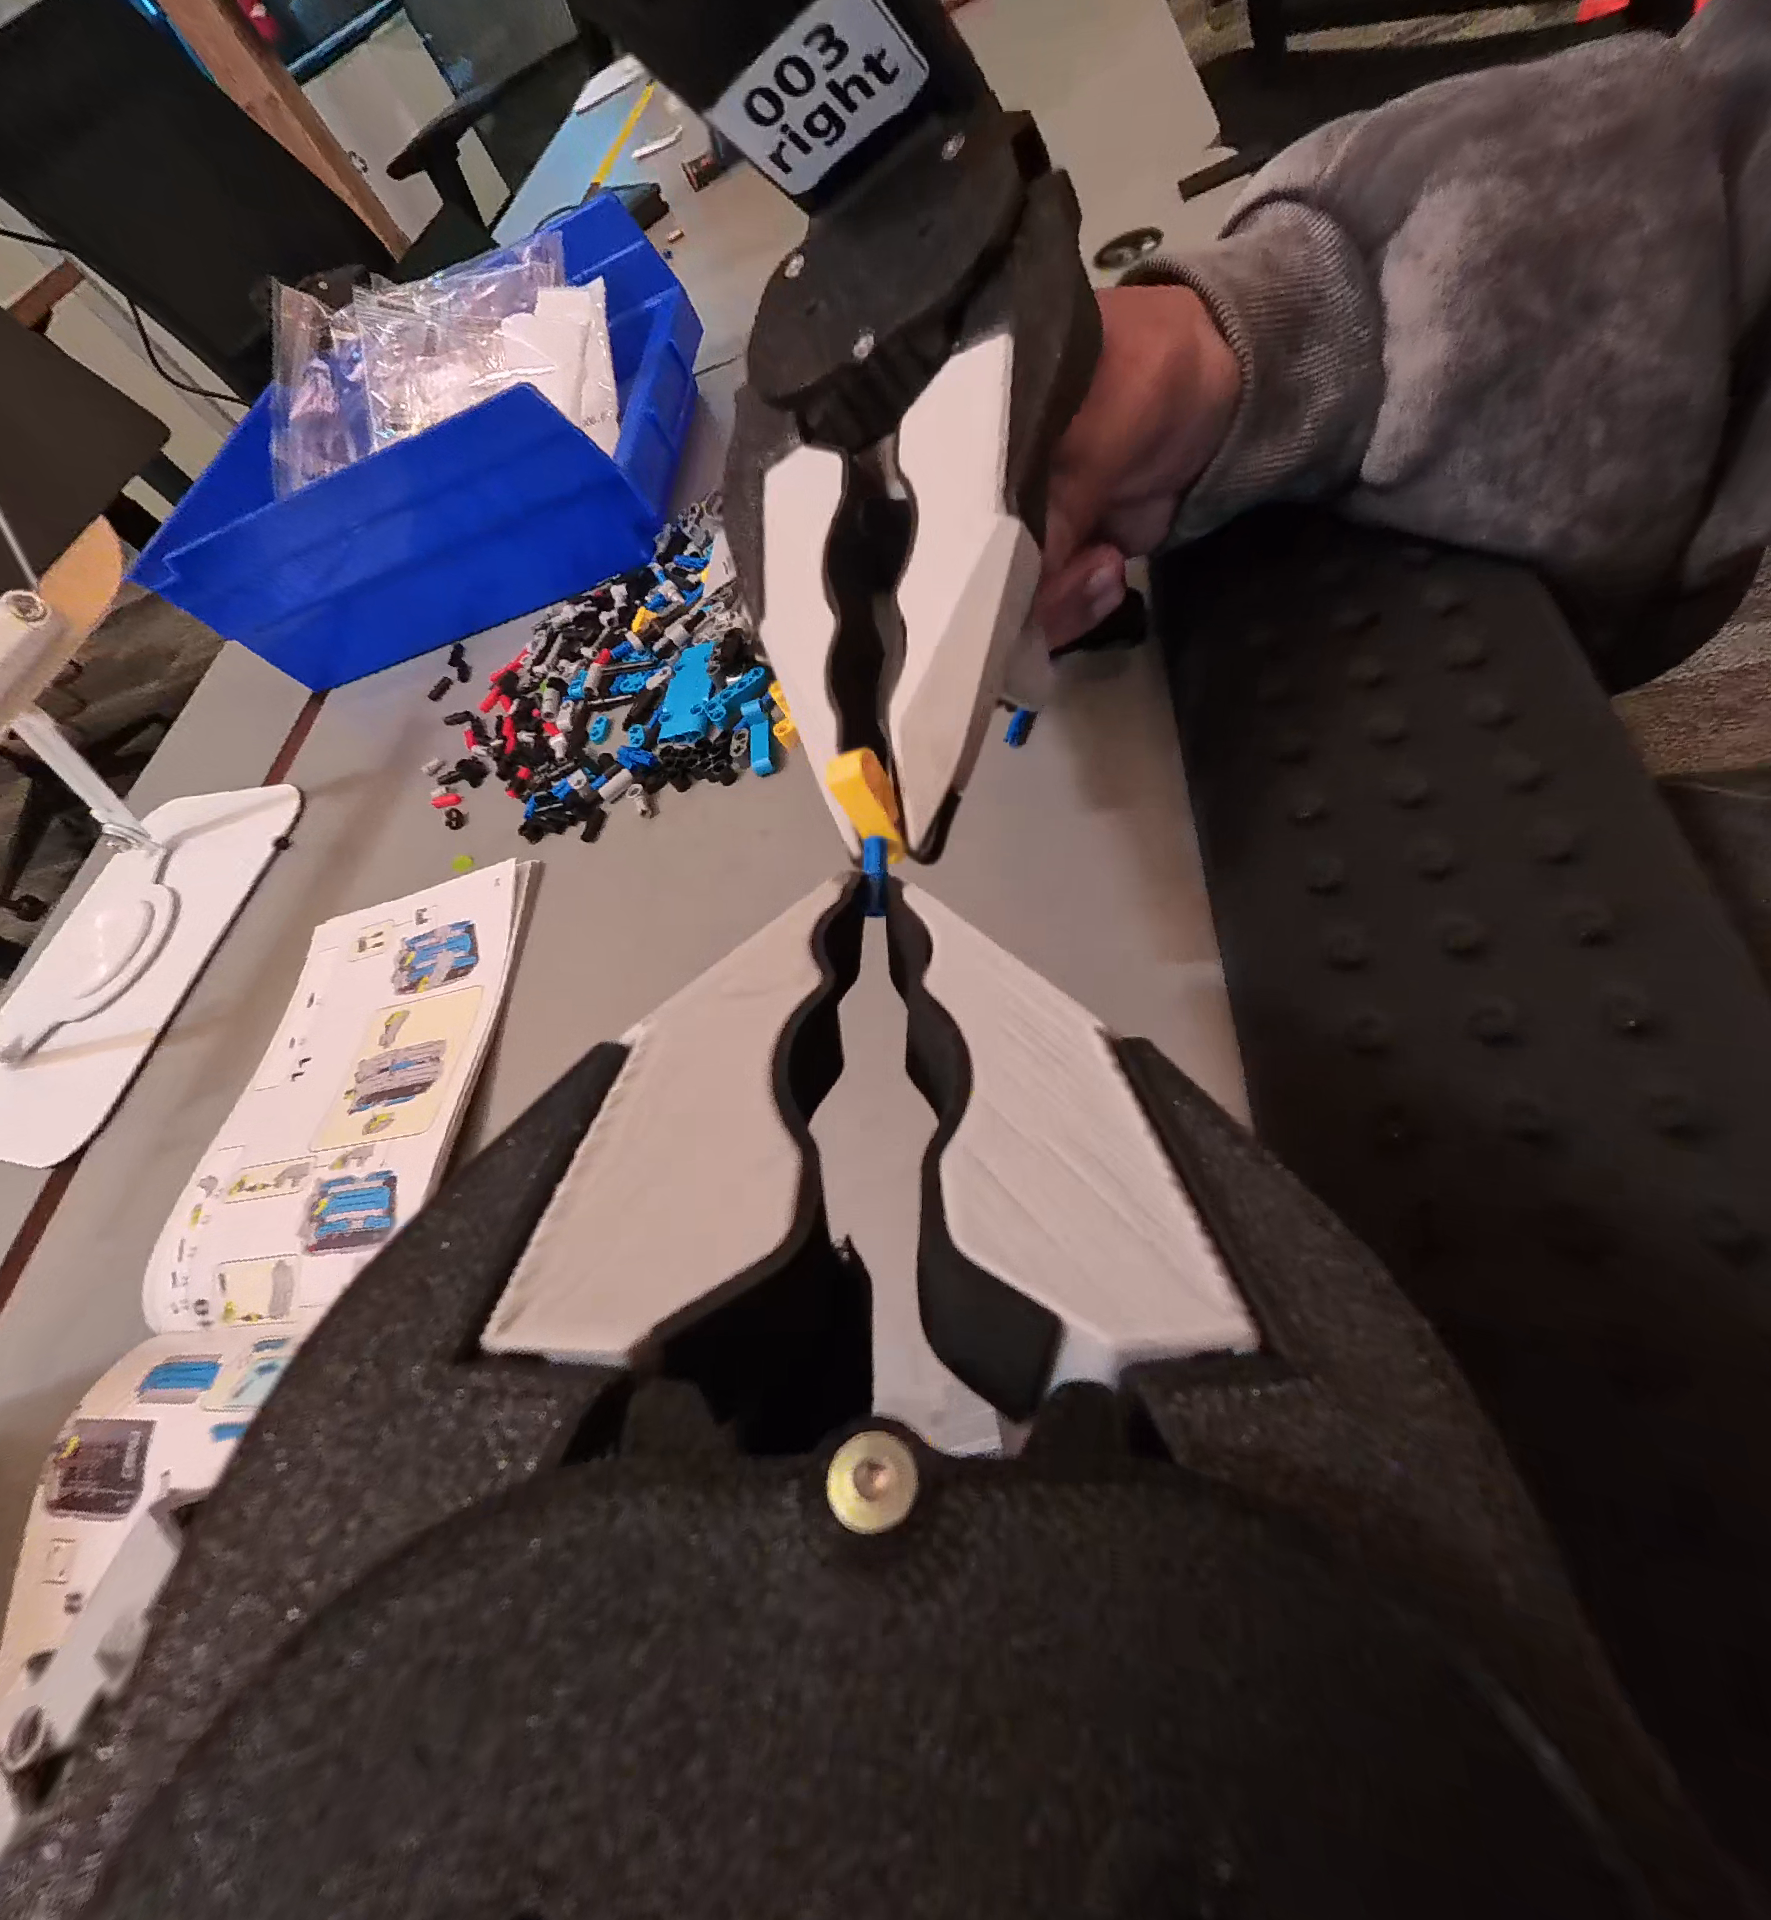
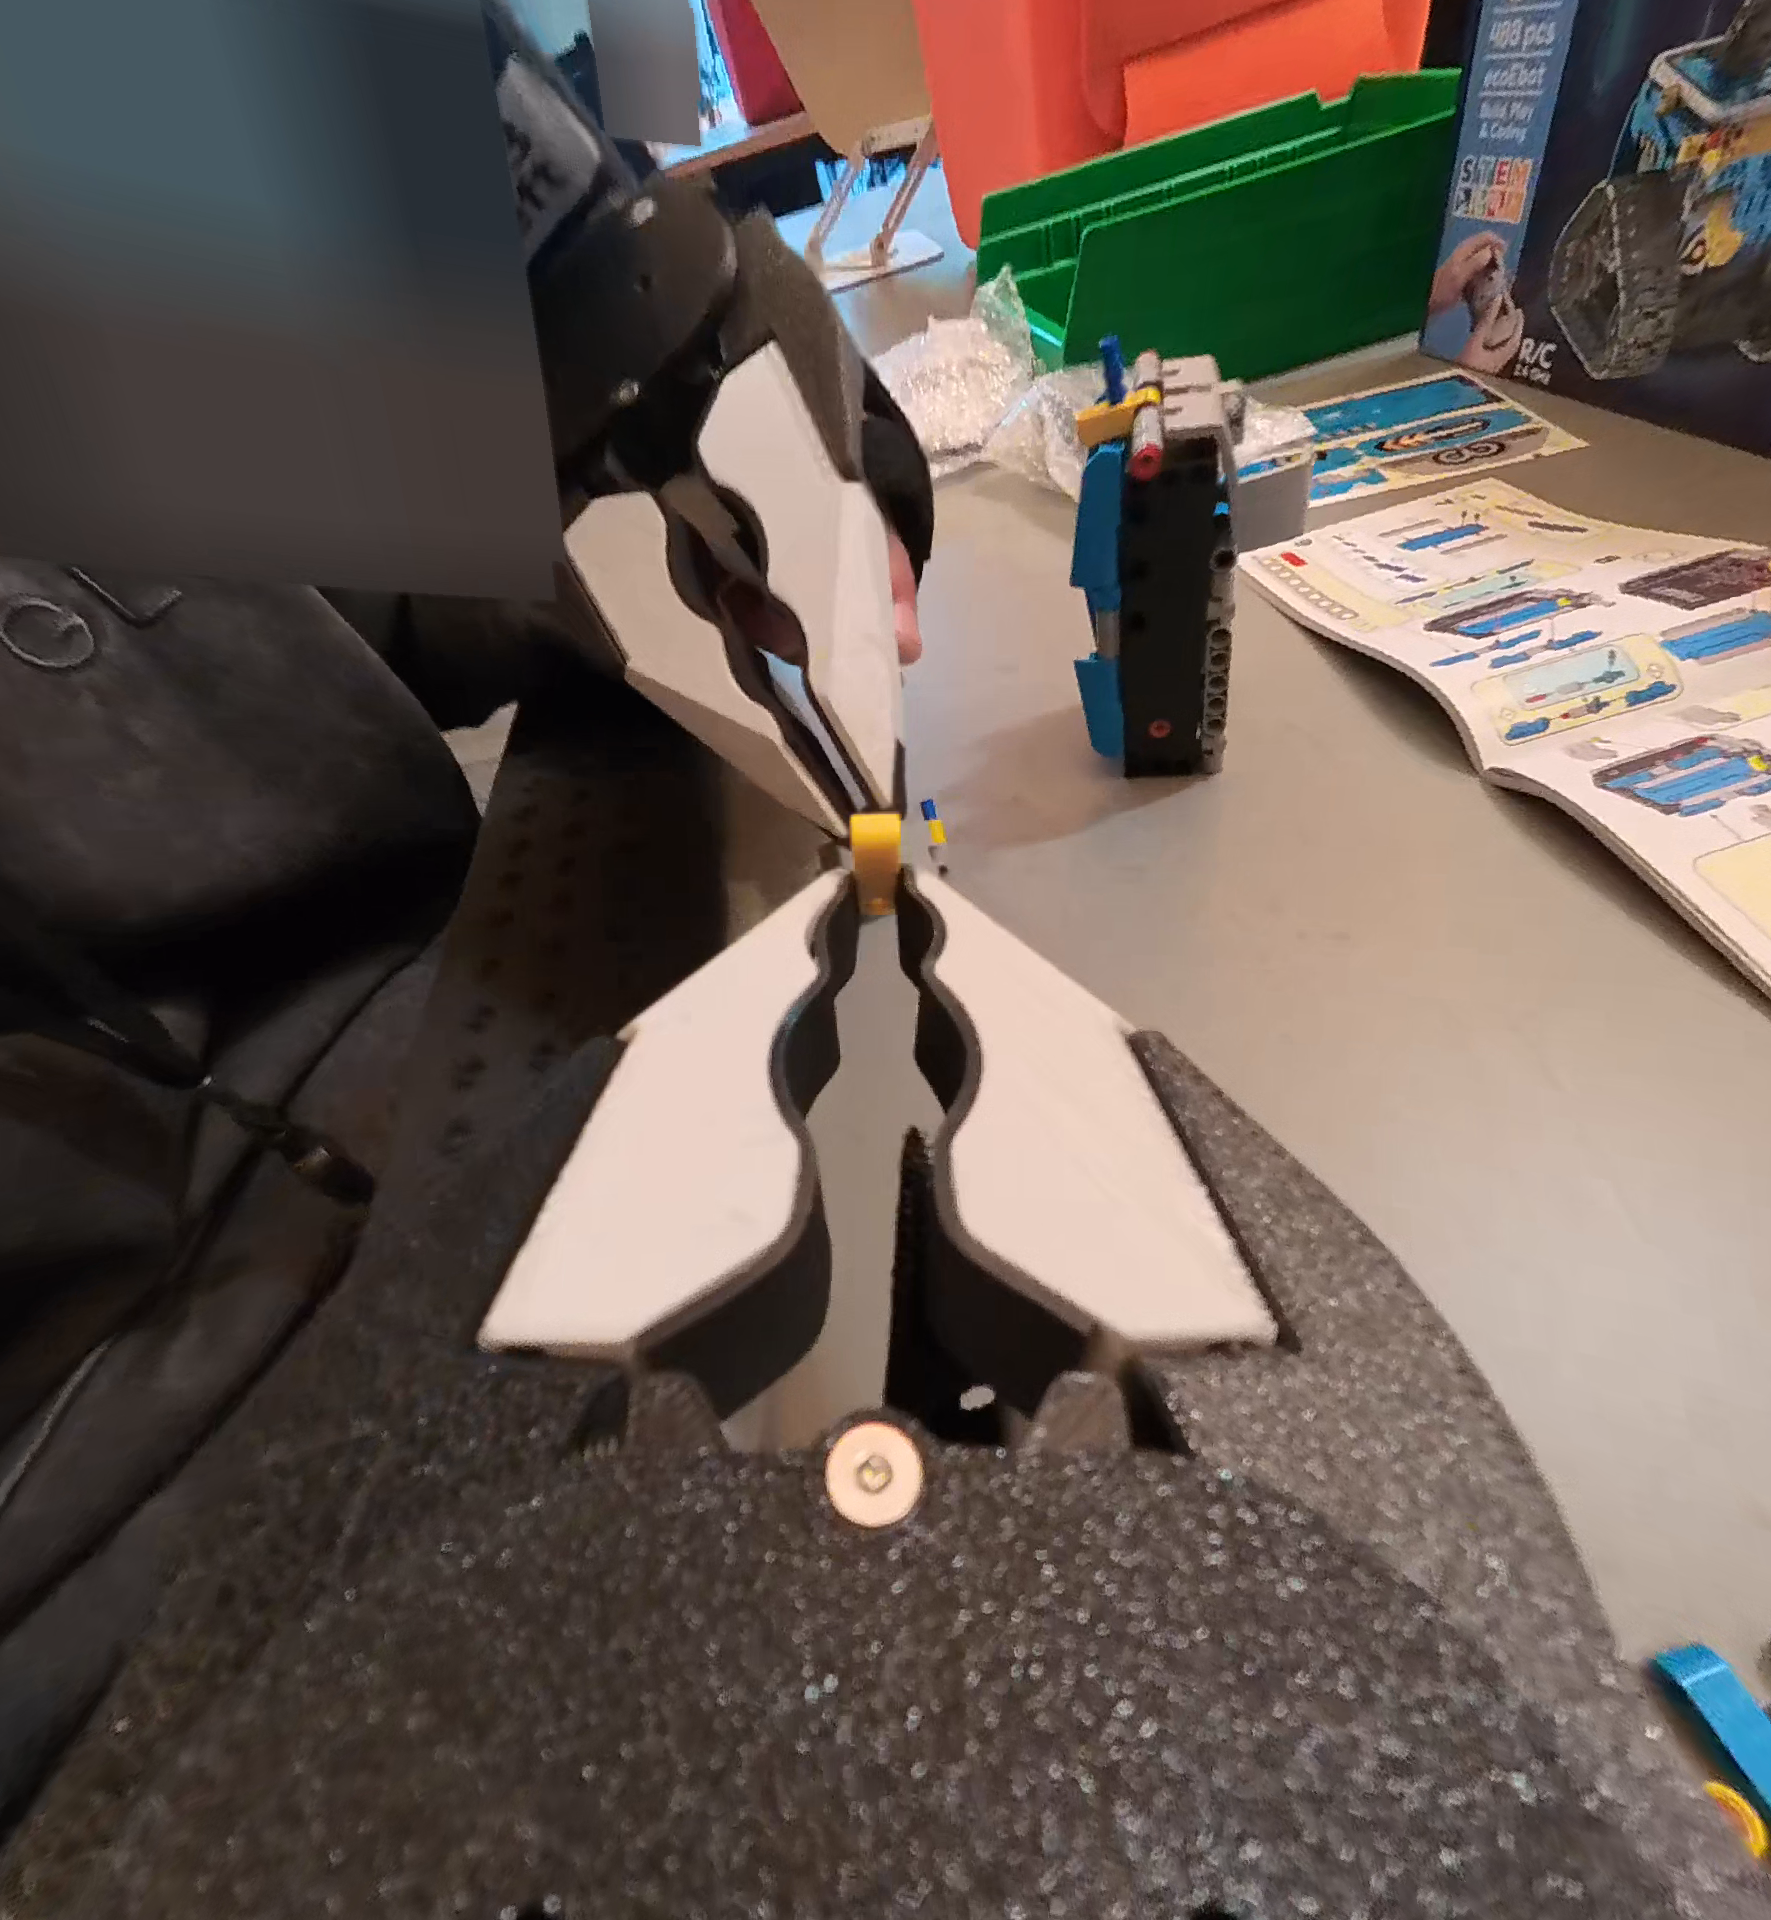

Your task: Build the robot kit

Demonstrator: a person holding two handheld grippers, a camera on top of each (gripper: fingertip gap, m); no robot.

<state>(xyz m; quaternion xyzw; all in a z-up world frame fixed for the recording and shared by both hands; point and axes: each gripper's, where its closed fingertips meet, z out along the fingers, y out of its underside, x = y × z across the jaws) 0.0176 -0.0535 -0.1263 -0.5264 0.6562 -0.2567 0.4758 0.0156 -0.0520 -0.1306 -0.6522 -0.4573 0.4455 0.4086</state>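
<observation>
Your two grippers meet tip to tip above the table (image 1: pixel 1068 935). Your right gripper (image 2: pixel 876 883) clenches the yellow piece (image 2: pixel 875 847), its long axis running along the fingers. Your left gripper (image 1: pixel 873 891) pinches the blue pin (image 1: pixel 873 883), which points up into that piece.

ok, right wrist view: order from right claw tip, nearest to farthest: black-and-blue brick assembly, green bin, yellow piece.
1. yellow piece: clamped at the right claw tip.
2. black-and-blue brick assembly: standing ahead, to the right.
3. green bin: at the back, behind the assembly.
</observation>
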